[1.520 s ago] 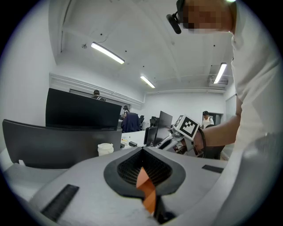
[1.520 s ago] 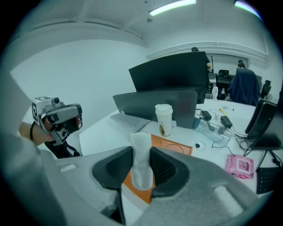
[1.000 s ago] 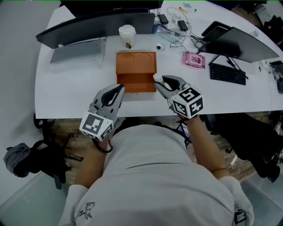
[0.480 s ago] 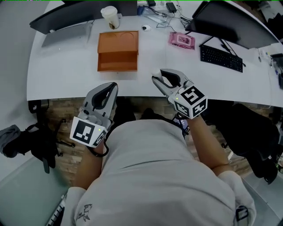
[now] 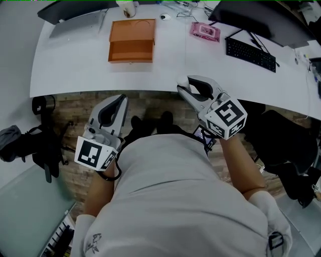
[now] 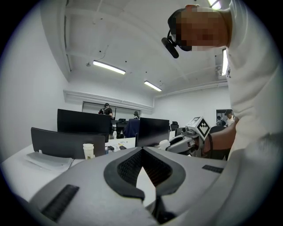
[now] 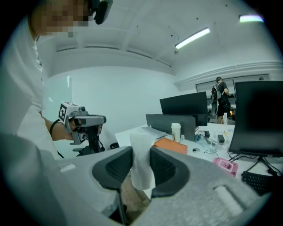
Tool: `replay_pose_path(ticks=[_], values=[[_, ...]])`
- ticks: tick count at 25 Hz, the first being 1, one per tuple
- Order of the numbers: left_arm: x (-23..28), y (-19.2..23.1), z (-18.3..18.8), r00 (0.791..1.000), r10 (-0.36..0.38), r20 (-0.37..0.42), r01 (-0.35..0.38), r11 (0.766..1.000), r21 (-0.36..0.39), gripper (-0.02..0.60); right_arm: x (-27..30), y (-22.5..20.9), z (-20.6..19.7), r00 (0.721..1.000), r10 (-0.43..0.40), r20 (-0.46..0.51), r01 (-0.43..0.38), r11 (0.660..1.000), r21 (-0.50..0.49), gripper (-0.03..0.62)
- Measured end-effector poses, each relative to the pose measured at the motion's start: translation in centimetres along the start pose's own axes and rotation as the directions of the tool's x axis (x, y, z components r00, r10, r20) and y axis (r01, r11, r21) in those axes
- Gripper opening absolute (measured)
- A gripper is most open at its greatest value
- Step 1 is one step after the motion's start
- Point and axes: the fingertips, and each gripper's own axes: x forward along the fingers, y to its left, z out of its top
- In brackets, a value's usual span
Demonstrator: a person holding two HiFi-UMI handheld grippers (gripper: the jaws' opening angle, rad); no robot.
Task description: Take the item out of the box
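The orange box (image 5: 131, 40) lies open on the white table (image 5: 75, 70), far from both grippers; in the right gripper view the orange box (image 7: 171, 145) shows beyond the jaws. My right gripper (image 5: 184, 86) hangs at the table's near edge, shut on a white item (image 5: 182, 81). In its own view the right gripper (image 7: 141, 152) presses the white item (image 7: 140, 167) upright between both pads. My left gripper (image 5: 122, 98) is off the table over the floor, shut and empty. In its own view the left gripper (image 6: 141, 149) has its tips touching.
On the table's far side stand a pink pack (image 5: 204, 31), a black keyboard (image 5: 250, 51), dark monitors (image 5: 251, 20), a grey laptop (image 5: 75, 22) and a paper cup (image 5: 126, 6). A dark bag (image 5: 25, 145) lies on the floor at left, a black chair (image 5: 281, 145) at right.
Both grippers have drawn back from the box towards the body, and the table has slid away in view. The right gripper still holds the white item; the left stays shut.
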Motion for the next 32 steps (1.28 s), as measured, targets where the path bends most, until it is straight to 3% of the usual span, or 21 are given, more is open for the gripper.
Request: replay_pose_path(ticks=[11, 23, 32], values=[[-8.8, -1.6, 0.3, 0.999, -0.046, 0.012, 0.046, 0.999, 0.03, -0.002, -3.2, 8.8, 0.1, 0.997, -0.064, 0.037, 0.063, 0.998, 0.004, 0.124], [-22.5, 0.4, -0.7, 0.997, -0.043, 0.066, 0.041, 0.999, 0.034, -0.002, -2.0, 23.3, 1.2, 0.993, -0.074, 0.092, 0.079, 0.996, -0.048, 0.124], [-28.3, 1.3, -1.6, 0.995, -0.038, 0.092, 0.036, 0.999, 0.023, -0.002, -1.6, 30.3, 1.9, 0.985, -0.087, 0.149, 0.101, 0.991, -0.088, 0.124]])
